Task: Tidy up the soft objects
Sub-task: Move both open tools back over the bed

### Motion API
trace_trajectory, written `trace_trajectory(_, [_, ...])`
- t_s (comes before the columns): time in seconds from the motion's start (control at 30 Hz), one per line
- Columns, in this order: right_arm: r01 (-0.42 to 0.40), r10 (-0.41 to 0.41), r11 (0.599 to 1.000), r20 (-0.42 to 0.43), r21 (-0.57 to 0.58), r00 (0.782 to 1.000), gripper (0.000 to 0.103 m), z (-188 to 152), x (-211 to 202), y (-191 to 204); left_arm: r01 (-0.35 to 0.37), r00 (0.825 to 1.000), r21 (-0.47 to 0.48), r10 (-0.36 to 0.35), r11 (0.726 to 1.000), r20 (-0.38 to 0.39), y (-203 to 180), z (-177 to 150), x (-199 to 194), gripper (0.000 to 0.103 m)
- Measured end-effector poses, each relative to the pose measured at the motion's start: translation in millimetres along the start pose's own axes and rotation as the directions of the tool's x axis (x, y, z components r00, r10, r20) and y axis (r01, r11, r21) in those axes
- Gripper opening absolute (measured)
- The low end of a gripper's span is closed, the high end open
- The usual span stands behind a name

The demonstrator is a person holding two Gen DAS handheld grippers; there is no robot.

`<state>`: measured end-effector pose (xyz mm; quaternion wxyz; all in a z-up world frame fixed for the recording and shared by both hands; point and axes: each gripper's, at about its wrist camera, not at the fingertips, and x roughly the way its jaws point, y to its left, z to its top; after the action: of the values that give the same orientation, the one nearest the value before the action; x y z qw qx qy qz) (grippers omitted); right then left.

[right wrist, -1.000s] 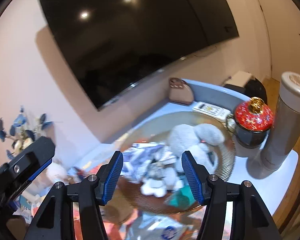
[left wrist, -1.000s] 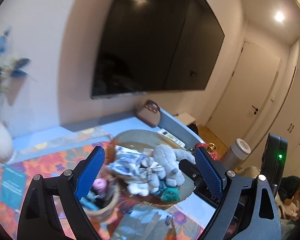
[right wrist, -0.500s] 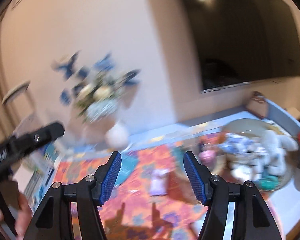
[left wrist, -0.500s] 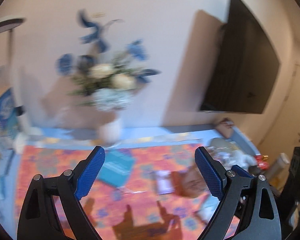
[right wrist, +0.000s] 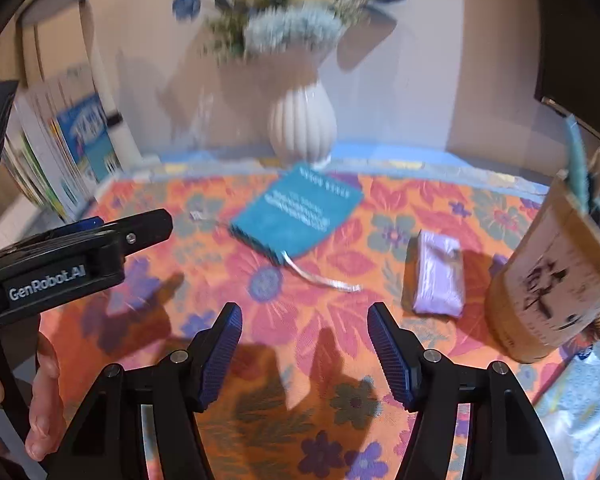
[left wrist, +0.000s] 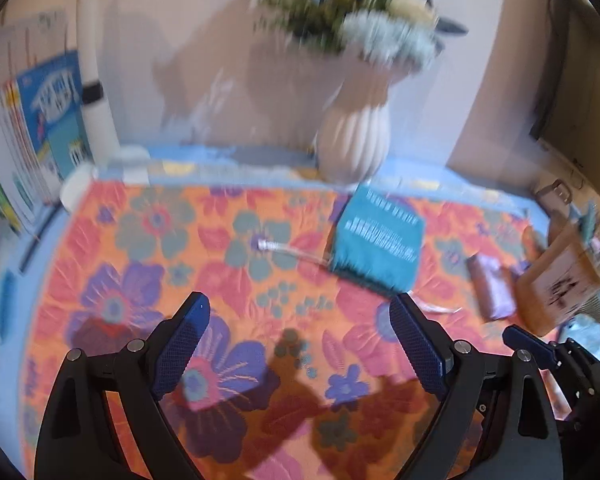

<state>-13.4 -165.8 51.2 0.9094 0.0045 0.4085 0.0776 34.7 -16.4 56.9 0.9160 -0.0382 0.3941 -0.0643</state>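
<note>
Warm indoor light; motion blur smears flowers [left wrist: 364,4] and cloth [left wrist: 228,264]; gripper shadows fall on cloth; fisheye bends edges, corners black

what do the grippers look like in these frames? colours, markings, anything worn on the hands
Both are black plastic frames with silver screws. The left gripper has two fingers faced with blue textured pads. The right gripper matches, its pads ribbed blue. In the right wrist view the left gripper's side carries white "GenRobot.AI" lettering. The person's hand on it is bare; no sleeve shows.

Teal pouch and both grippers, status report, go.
Left gripper open, empty. Right gripper open, empty. Teal pouch flat on floral cloth, untouched. Path to it unobstructed.
</note>
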Motion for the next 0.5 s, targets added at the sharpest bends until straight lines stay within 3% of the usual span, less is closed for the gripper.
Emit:
trace_trajectory(0.2, [0.031, -0.032, 0.999, -0.055, -0.016, 0.998, 0.064, -13, 30, 0, -0.034, 0.999, -0.015, 0.033, 0.999, -0.008, 6, -18, 27, 0.091])
trace_trajectory(0.33, [0.058, -0.059, 0.998, -0.066, -0.005, 0.996, 0.091, -13, 34, -3, -0.045, 0.999, -0.034, 0.045, 0.998, -0.013, 9, -21, 27, 0.091])
trace_trajectory(0.47, [0.090, -0.087, 0.996, -0.113, 0.021, 0.990, 0.092, -12, 43, -8, -0.048, 0.997, -0.029, 0.047, 0.998, -0.062, 10, -21, 38, 0.091])
trace_trajectory(0.5, [0.090, -0.085, 0.996, -0.134, 0.026, 0.987, 0.099, -12, 48, -9, -0.056, 0.995, -0.029, 0.054, 0.998, -0.080, 10, -21, 41, 0.091])
